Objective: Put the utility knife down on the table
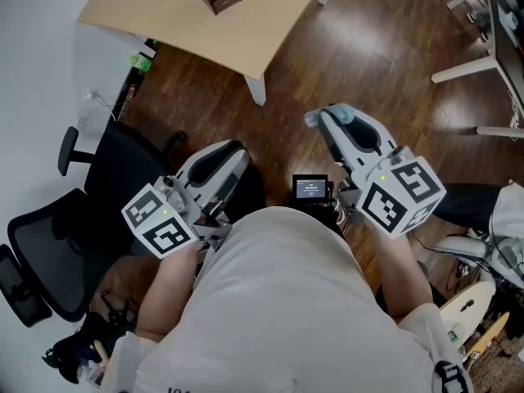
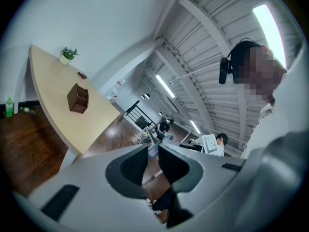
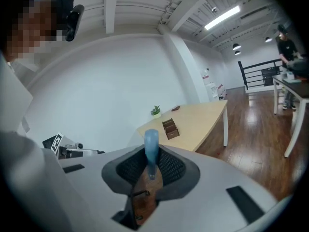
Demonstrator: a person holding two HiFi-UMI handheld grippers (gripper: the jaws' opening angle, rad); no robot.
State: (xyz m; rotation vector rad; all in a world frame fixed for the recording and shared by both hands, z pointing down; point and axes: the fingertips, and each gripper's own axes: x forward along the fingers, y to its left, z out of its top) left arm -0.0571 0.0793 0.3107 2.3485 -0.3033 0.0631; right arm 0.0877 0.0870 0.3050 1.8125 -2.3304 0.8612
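Right hand-held gripper clamps a blue utility knife.

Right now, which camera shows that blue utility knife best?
The right gripper view: the utility knife fills the middle of the picture, clamped between the right gripper's fingers. The head view shows only its pale blue end poking past those fingers. The left gripper view shows none of it.

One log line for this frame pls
right hand-held gripper: shut on utility knife | left hand-held gripper: slightly open, empty | table: ahead, knife not over it | step: not placed
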